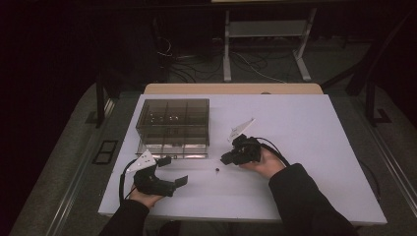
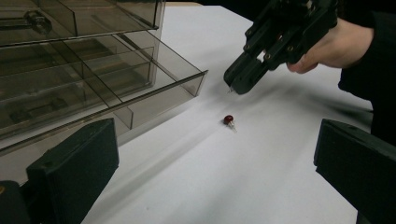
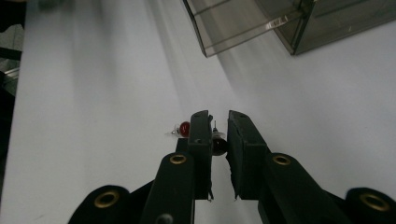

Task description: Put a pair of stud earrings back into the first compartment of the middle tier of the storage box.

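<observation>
Beside the open drawer (image 1: 173, 150) of the clear organiser (image 1: 173, 123), a small red bulb (image 3: 218, 144) is clamped in the right gripper (image 3: 219, 122), judged for sorting, while the left gripper (image 1: 172, 170) is kept wide.

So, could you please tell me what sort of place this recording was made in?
Probably a lab or workshop: a white work table with a smoky clear plastic drawer organiser, loose floor cables, and a metal bench frame behind.
</observation>
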`<state>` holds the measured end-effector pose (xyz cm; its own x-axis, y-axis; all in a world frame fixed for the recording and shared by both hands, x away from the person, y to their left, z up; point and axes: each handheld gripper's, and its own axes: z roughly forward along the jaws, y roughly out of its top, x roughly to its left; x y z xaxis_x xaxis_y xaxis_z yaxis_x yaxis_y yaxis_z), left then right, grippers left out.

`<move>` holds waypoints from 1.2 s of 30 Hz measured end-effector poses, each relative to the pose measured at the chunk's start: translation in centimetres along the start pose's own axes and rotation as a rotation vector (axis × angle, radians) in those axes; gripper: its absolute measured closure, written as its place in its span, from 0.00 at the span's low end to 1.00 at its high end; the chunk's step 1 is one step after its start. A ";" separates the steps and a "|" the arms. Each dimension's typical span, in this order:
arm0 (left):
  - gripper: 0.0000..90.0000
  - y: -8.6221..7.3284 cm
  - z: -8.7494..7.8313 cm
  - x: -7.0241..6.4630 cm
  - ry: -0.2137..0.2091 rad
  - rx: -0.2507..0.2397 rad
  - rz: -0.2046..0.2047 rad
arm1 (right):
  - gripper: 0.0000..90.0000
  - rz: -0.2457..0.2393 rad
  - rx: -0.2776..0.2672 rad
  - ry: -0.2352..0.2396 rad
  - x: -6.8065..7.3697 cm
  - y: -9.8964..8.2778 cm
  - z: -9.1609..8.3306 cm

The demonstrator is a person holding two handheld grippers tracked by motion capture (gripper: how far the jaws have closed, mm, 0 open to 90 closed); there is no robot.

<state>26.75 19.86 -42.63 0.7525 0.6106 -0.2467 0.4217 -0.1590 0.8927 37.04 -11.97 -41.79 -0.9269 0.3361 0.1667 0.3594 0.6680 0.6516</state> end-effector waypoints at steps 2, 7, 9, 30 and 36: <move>0.00 0.0 0.0 0.0 0.001 0.000 0.000 | 0.88 -0.002 -0.012 0.009 0.1 0.3 -0.4; 0.00 0.0 0.1 0.0 0.000 0.000 0.000 | 0.88 -0.012 -0.010 0.024 0.3 1.6 -1.4; 0.00 0.0 0.1 0.0 0.001 0.000 -0.001 | 0.88 -0.021 -0.008 0.025 0.4 2.1 -1.8; 0.00 0.0 -0.1 0.1 -0.005 -0.002 -0.008 | 0.88 -0.102 -0.030 0.044 1.2 8.0 -3.4; 0.00 0.0 -0.1 0.1 -0.004 0.001 -0.003 | 0.88 -0.143 -0.013 0.048 1.6 10.3 -2.8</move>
<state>26.77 19.96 -42.66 0.7534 0.6078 -0.2508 0.4241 -0.1577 0.8918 38.98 -6.42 -32.76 -0.9729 0.2057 0.1060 0.2217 0.6979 0.6810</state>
